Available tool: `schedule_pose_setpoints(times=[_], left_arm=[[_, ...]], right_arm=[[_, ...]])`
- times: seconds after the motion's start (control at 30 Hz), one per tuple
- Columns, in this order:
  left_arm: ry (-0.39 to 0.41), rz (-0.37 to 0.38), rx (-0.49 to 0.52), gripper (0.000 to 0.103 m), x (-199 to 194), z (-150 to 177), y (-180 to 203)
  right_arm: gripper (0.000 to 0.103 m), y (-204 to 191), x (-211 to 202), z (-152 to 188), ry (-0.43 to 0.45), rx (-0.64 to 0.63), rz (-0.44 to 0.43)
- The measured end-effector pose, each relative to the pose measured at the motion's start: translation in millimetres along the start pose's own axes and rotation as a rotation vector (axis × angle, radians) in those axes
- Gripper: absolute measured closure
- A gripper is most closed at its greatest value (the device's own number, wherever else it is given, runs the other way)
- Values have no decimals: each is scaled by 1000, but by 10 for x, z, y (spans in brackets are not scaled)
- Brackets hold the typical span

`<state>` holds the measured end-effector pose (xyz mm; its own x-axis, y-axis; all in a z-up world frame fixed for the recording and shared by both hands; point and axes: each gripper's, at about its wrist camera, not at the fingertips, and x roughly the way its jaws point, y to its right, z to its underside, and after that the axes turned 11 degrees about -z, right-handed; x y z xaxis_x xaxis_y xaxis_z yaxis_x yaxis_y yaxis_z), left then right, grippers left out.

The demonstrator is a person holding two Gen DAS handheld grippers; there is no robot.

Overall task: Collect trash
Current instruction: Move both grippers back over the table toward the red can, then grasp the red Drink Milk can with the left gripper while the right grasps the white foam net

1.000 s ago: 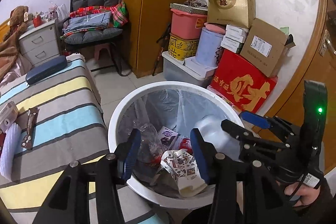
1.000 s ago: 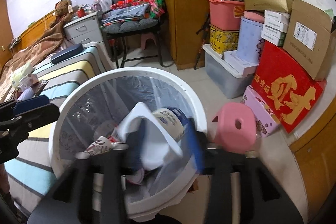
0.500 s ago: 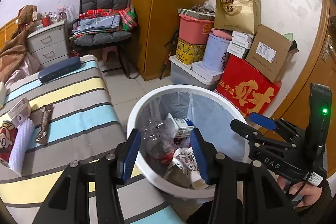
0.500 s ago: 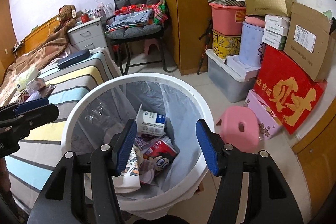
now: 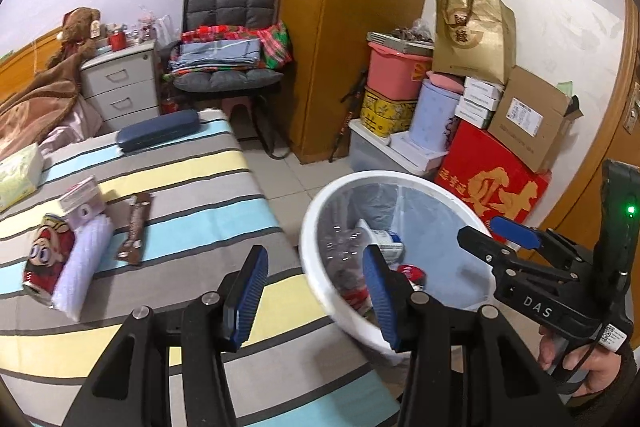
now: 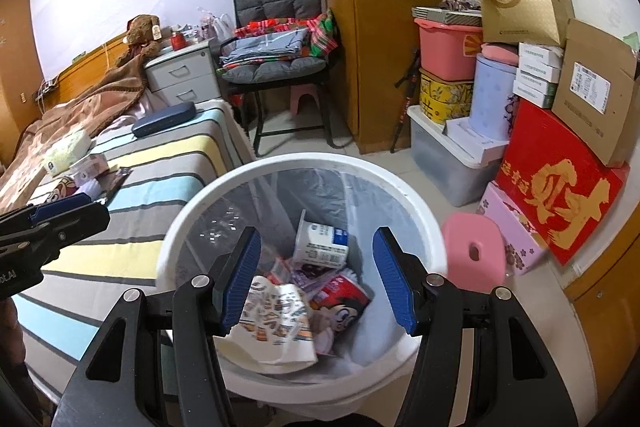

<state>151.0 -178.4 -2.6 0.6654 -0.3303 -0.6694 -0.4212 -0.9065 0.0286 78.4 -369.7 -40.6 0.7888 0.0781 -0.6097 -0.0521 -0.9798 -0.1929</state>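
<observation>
**Trash split between the bed and the bin**

Trash bin (image 6: pixel 416 223), white and lined with a clear bag, stands upright on the tiled floor, its round mouth facing up, touching or just beside the foot edge of the striped bed (image 5: pixel 192 187). Inside it lie a white milk carton (image 6: pixel 322 243) tilted with its long axis leaning toward the far wall, a printed paper bag (image 6: pixel 276 311) and a red snack packet (image 6: pixel 340 301).

On the bed, more items lie flat: a red cartoon can (image 5: pixel 48 255) on its side, long axis running from the bed's near side toward its far side; a white ribbed roll (image 5: pixel 82 267) touching it, lying parallel; a brown wrapper (image 5: pixel 136 231) just beside them, also lengthwise; and a small pink-and-white box (image 5: pixel 80 199) at the far end of the can.

The left gripper (image 5: pixel 312 291) hovers over the bed's edge, jaws spread wide with nothing between them, one finger over the mattress and the other over the bin rim. The right gripper (image 6: pixel 320 279) hangs above the bin mouth, jaws likewise released and empty.

Open bedspread lies between the left gripper and the can. Beyond the bin, a pink stool (image 6: pixel 474 253) sits near its rim, with a red box (image 6: pixel 556 187) and stacked storage boxes close behind, narrowing the floor there.

Only the right wrist view looks down to the bin's bottom and shows the pink stool; the left wrist view shows the bed items plainly, where the right view shows them small and partly hidden behind the left gripper.
</observation>
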Motion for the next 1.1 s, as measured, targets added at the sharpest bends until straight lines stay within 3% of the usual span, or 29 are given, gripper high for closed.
schedule_pose_setpoints(times=[0.23, 0.57, 0.9, 1.1], left_arm=[[20, -56, -34, 54, -112, 75, -330], [49, -200, -110, 54, -270, 168, -1013], [41, -292, -218, 54, -349, 248, -1799], [24, -310, -249, 54, -326, 261, -2152]], right_arm=[[43, -239, 48, -40, 11, -33, -41], [43, -567, 160, -32, 7, -64, -106], [43, -911, 345, -89, -22, -108, -166], [43, -1142, 499, -142, -44, -133, -198]])
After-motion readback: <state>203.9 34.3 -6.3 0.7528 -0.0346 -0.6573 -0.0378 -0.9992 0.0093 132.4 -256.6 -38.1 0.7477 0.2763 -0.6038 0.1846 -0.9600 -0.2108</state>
